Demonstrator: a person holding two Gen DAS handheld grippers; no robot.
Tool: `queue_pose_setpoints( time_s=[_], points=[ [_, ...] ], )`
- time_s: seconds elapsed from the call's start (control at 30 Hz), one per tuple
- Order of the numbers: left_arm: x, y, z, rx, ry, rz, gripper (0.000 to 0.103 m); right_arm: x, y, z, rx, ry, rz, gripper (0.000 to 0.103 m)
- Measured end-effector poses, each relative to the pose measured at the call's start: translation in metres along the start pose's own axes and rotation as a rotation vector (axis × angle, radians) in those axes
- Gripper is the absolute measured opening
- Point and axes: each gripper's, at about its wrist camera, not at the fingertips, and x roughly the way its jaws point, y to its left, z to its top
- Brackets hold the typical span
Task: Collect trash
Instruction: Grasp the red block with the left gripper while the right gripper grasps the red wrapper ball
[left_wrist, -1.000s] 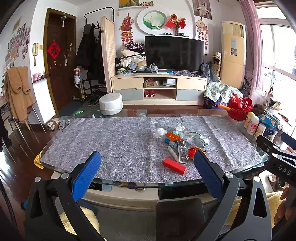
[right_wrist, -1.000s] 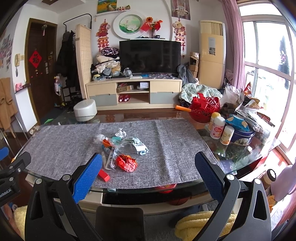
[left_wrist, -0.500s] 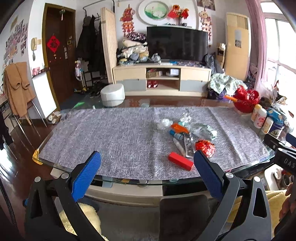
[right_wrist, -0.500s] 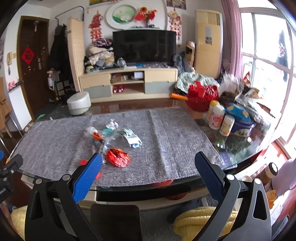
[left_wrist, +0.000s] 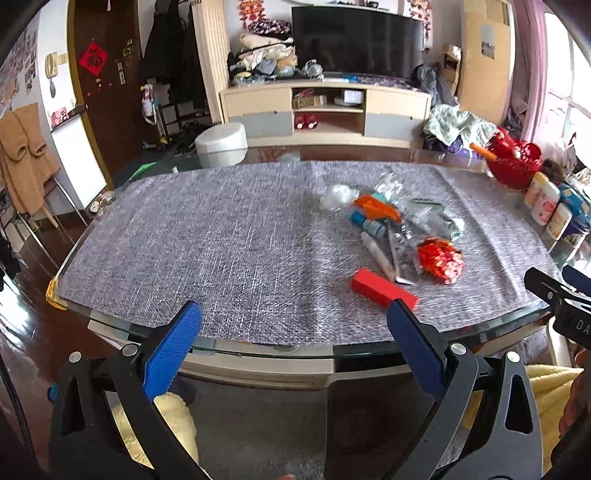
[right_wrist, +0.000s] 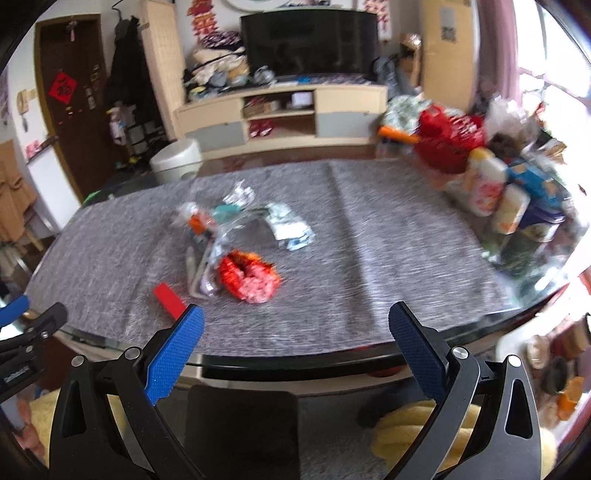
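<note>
both the left gripper (left_wrist: 291, 325) and right gripper (right_wrist: 293, 325) hung wide and empty short of the counter (left_wrist: 258, 347), where the trash pile (left_wrist: 402, 236) lay on the grey cloth (right of centre), so starting with the nearest red box (left_wrist: 384, 288) seemed cleanest.

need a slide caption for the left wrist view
Open left gripper hovers at the table edge, facing a red box and wrappers on grey cloth.

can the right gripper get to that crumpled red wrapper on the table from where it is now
Probably yes. The right gripper is open and empty, the crumpled red wrapper lies ahead on the grey cloth, and nothing stands between them.
</note>
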Motion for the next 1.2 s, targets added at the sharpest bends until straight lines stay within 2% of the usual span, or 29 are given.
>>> queue_pose_setpoints(
  time_s=[0.07, 0.23, 0.33, 0.53, 0.7, 0.8, 1.0, 1.2],
  points=[
    [0.009, 0.004, 0.001, -0.011, 0.017, -0.001, 0.095, 0.017, 0.003, 0.000, -0.016, 0.030, 0.013, 0.099],
    [0.032, 0.007, 0.006, -0.021, 0.049, -0.001, 0.095, 0.052, 0.015, 0.004, -0.064, 0.082, 0.042, 0.079],
    [0.042, 0.005, 0.010, -0.017, 0.061, -0.003, 0.095, 0.076, 0.021, 0.007, -0.092, 0.120, 0.060, 0.076],
    [0.063, -0.002, 0.014, -0.023, 0.092, -0.024, 0.095, 0.103, 0.024, 0.011, -0.127, 0.147, 0.064, 0.075],
    [0.079, -0.013, 0.016, -0.016, 0.123, -0.035, 0.095, 0.114, 0.026, 0.013, -0.147, 0.152, 0.087, 0.074],
    [0.088, -0.023, 0.015, -0.003, 0.141, -0.047, 0.095, 0.118, 0.021, 0.015, -0.144, 0.153, 0.116, 0.052],
    [0.104, -0.047, 0.014, 0.002, 0.177, -0.096, 0.095, 0.108, 0.012, 0.015, -0.144, 0.130, 0.141, 0.048],
    [0.118, -0.076, 0.011, 0.034, 0.205, -0.121, 0.095, 0.098, 0.001, 0.014, -0.152, 0.104, 0.109, 0.047]
  ],
)
